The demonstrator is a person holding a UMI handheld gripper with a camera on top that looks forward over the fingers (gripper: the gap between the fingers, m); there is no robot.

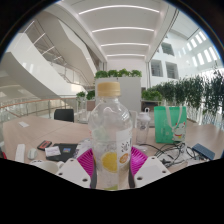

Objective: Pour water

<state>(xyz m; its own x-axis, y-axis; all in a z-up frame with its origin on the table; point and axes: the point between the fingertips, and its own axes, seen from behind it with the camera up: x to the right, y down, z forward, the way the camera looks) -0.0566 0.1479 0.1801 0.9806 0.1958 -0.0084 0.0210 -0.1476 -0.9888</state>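
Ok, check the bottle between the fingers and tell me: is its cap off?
No. The bottle between the gripper fingers has its yellow cap on top.

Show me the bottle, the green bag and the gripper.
bottle [110,125], gripper view, on its clear body
green bag [166,124], gripper view, on its front
gripper [110,168], gripper view, midway between its fingertips, shut on the bottle

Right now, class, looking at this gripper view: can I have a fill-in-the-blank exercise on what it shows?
1. The clear bottle has a cap coloured ____.
2. The bottle stands ____ the gripper fingers.
3. Beyond the bottle, on the table, stands a bag coloured ____.
4. The bottle's label shows a slice of ____.

Missing words: yellow; between; green; lemon
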